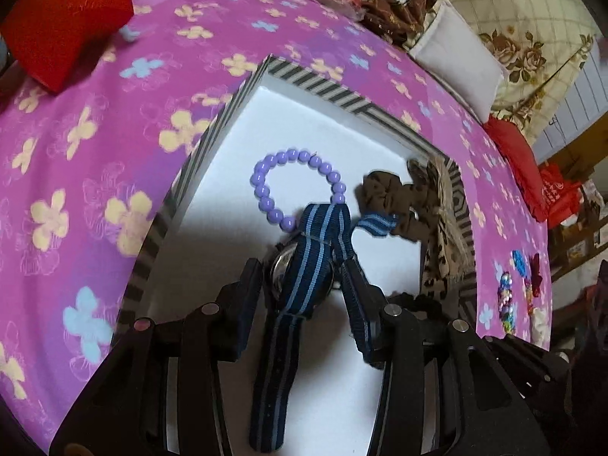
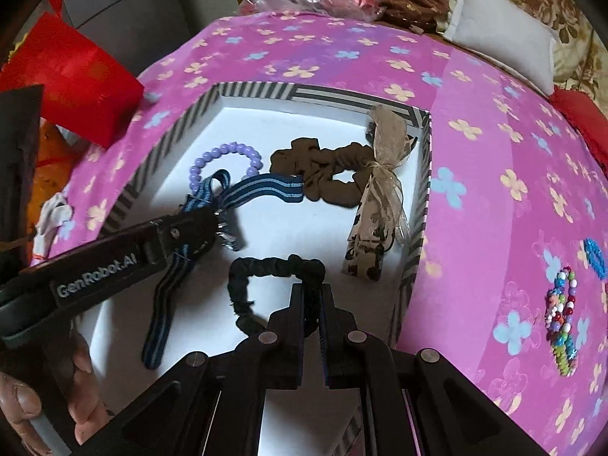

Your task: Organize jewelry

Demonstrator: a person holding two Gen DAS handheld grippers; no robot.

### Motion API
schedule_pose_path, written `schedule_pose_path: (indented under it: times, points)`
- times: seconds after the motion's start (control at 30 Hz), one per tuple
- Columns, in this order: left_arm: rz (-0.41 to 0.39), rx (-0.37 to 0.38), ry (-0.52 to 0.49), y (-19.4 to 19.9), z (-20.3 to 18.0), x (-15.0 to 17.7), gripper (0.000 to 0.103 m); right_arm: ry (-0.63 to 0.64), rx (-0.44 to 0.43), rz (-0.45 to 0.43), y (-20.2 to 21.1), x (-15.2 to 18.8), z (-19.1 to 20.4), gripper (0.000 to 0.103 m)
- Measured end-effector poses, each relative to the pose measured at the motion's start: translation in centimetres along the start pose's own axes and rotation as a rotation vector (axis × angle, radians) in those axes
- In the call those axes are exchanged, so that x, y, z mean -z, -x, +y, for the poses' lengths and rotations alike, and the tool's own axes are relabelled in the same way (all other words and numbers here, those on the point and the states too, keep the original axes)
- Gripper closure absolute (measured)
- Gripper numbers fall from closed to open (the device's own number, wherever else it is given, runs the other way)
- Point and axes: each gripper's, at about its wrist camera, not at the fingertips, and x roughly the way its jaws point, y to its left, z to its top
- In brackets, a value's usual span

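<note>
Jewelry lies gathered in a shallow white tray with a black-and-white striped rim [image 2: 250, 89] set on a pink flowered cloth [image 2: 475, 87]. The left gripper [image 1: 304, 269] is clamped on a watch with a navy and light-blue striped strap [image 1: 304, 266]: its case sits between the two fingers, one strap end hangs down toward the camera, and the other loops up and out to the right over the tray floor. Just beyond it a lilac bead bracelet [image 1: 292, 186] lies flat, with a brown scrunchie [image 2: 323, 171] beside it. The right gripper [image 2: 312, 296] is closed on a black scrunchie [image 2: 266, 269], pinching its near edge while the loop rests on the tray floor. A leopard-print hair bow with a sheer ribbon [image 2: 376, 197] leans along the tray's right wall. Well apart on the cloth lies a multicolored bead bracelet [image 2: 562, 311], and a red box [image 2: 76, 76] sits off the tray's far left corner.
</note>
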Motion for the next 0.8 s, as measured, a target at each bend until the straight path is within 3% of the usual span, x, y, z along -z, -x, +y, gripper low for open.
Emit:
schedule_pose_path:
  times: [0.37, 0.47, 0.57, 0.8]
  points:
    - [-0.069, 0.081, 0.075, 0.5, 1.3, -1.9, 0.058, -0.03, 0.066, 0.025, -3.0, -3.8, -0.7, 0.096]
    - [-0.099, 0.124, 0.065, 1.6, 1.0, -1.9, 0.052, -0.065, 0.025, 0.013, -2.5, -4.0, -1.2, 0.087]
    - [-0.146, 0.161, 0.048, 3.1, 0.4, -1.6, 0.046, -0.065, 0.007, -0.025, -1.0, -3.5, -1.3, 0.06]
    - [-0.187, 0.107, 0.044, 4.3, 0.2, -1.1, 0.044, -0.067, -0.011, -0.148, 5.5, 0.8, -2.4, 0.055]
